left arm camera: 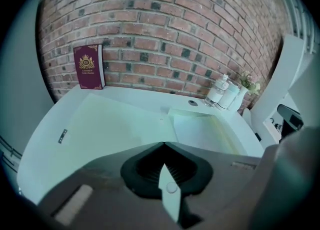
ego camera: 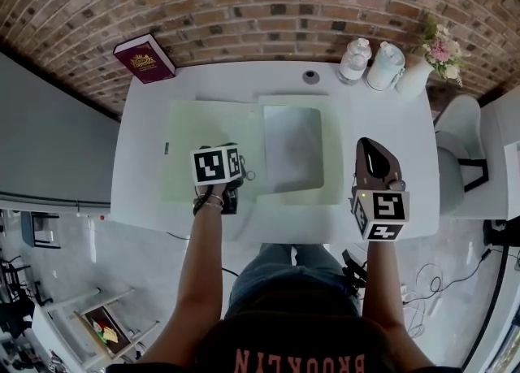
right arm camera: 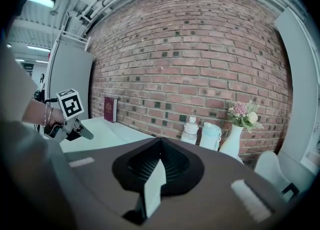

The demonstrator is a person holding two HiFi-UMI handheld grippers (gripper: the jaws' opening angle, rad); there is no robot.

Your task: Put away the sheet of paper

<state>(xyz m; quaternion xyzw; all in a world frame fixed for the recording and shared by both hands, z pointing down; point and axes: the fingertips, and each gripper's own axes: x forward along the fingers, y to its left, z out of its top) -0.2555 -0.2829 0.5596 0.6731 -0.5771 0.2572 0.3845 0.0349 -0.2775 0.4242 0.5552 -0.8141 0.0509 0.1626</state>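
Note:
A pale green folder [ego camera: 213, 150] lies open on the white table [ego camera: 390, 119]. Its left flap is bare, and a greyish sheet of paper [ego camera: 292, 148] lies flat in its right half. In the left gripper view the folder [left arm camera: 115, 124] spreads just ahead of the jaws. My left gripper [ego camera: 236, 170] hovers over the folder's near middle, shut [left arm camera: 163, 145] with nothing between its jaws. Right of the folder my right gripper [ego camera: 366, 144] is lifted above the table and points at the brick wall. It is also shut [right arm camera: 160, 140] and holds nothing.
A burgundy book [ego camera: 145, 58] leans on the brick wall at the table's far left. At the far right stand a clear bottle [ego camera: 355, 58], a white jar [ego camera: 383, 65] and a vase of flowers [ego camera: 435, 50]. A small round cap [ego camera: 311, 76] lies behind the folder. A white chair [ego camera: 455, 160] stands to the right.

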